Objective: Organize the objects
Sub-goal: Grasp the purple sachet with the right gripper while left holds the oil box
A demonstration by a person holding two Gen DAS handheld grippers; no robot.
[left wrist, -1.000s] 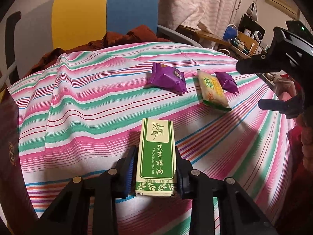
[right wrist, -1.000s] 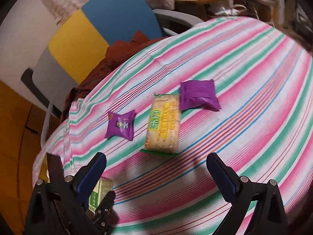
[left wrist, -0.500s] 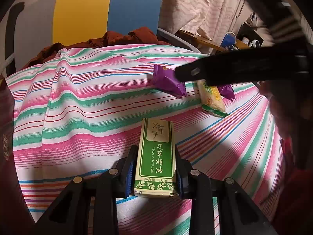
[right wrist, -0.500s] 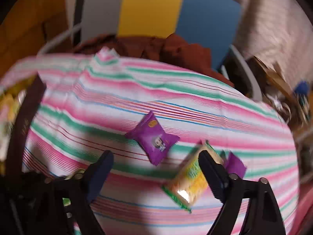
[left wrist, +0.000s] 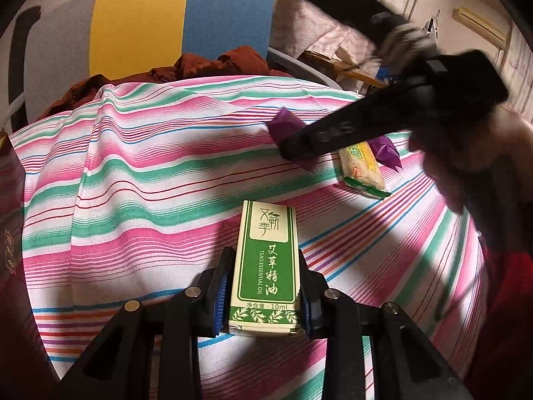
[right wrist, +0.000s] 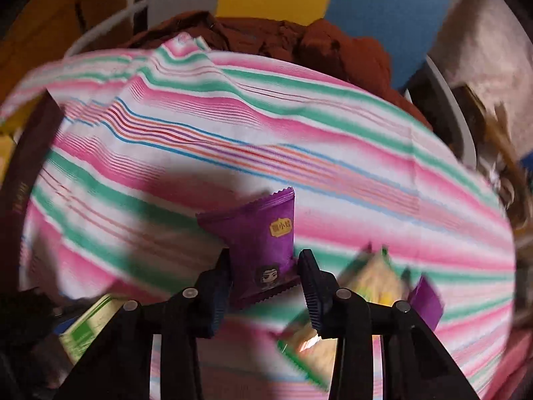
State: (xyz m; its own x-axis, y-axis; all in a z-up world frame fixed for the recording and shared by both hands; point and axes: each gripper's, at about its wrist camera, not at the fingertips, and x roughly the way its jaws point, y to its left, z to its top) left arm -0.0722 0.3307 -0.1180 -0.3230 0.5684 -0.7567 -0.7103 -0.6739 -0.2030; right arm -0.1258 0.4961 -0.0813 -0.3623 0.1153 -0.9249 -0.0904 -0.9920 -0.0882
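My left gripper point(left wrist: 265, 286) is shut on a green-and-cream essential oil box point(left wrist: 266, 250), held low over the striped tablecloth point(left wrist: 150, 183). In the right wrist view my right gripper point(right wrist: 265, 273) has its pads against both sides of a purple snack packet point(right wrist: 263, 233) lying on the cloth. The left wrist view shows that packet point(left wrist: 283, 126) partly hidden behind the right gripper's black finger point(left wrist: 333, 131). A yellow cracker pack point(left wrist: 361, 170) point(right wrist: 376, 283) and a second purple packet point(left wrist: 388, 151) point(right wrist: 428, 303) lie just to the right.
A yellow-and-blue chair back point(left wrist: 180, 20) stands behind the table with a rust-brown cloth point(left wrist: 216, 63) draped at its foot. A dark maroon box point(left wrist: 10, 216) sits at the table's left edge. A person's hand point(left wrist: 466, 153) holds the right gripper.
The right gripper swung in from the right, came down over the nearer purple packet and narrowed its jaws from wide open onto it. The left gripper stayed put with the box.
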